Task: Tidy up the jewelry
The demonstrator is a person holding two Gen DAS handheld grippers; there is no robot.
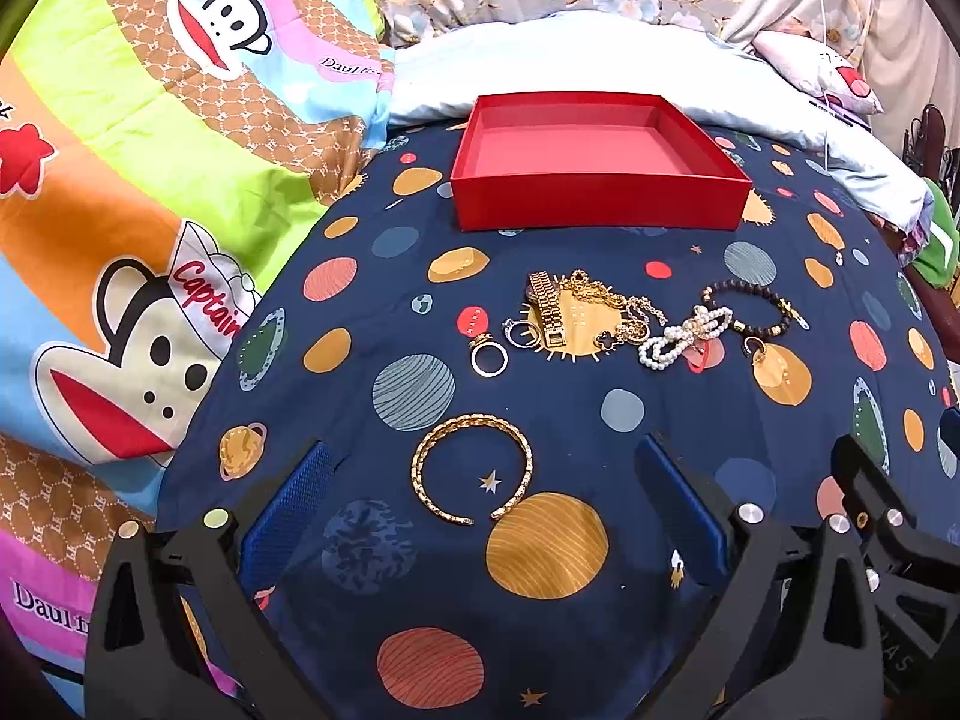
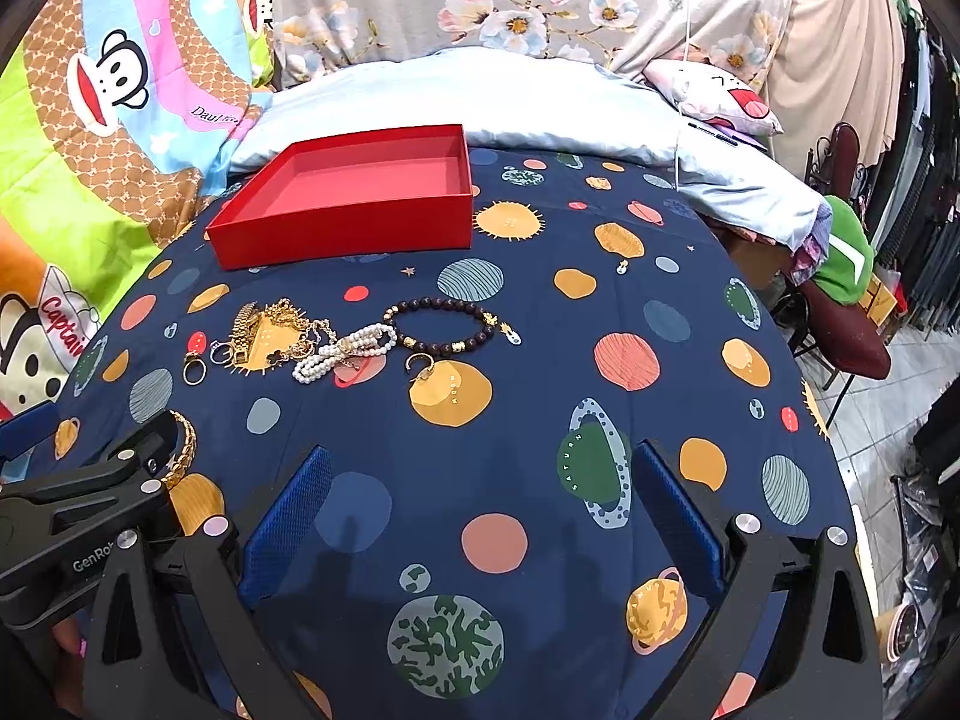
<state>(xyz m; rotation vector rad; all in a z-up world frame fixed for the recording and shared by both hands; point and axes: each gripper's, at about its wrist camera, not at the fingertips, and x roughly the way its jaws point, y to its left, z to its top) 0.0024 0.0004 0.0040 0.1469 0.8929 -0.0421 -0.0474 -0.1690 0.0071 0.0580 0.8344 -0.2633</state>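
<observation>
Blue-padded fingers (image 1: 681, 504) of the left gripper (image 1: 480, 504) stood wide apart, straddling the gold cuff bangle (image 1: 472, 468) that lay flat on the navy planet-print bedspread (image 1: 570, 420), nearest of all the pieces. That looked like the step in hand: picking up the bangle for the red box (image 1: 600, 204). Doing it well meant lowering until the pads bracketed the band, closing gently across its width so the open ends did not spring, then carrying it far and level over the box's near wall. The soft bedding could give underneath, so a shallow, steady descent seemed wise.

Over on the right, the right gripper (image 2: 480, 516) hung with its fingers spread as well, holding nothing, above bare fabric.

Farther off, between bangle and box, sat the rest: two rings (image 1: 489, 357), a gold link watch-style band (image 1: 549, 312), tangled gold chains (image 1: 618, 306), a looped pearl strand (image 1: 684, 339) and a dark beaded bracelet (image 1: 756, 306). A small gold piece (image 1: 757, 351) lay just beside the beads, possibly an earring; the view was too coarse to say. The box lay open and empty at the far side.
</observation>
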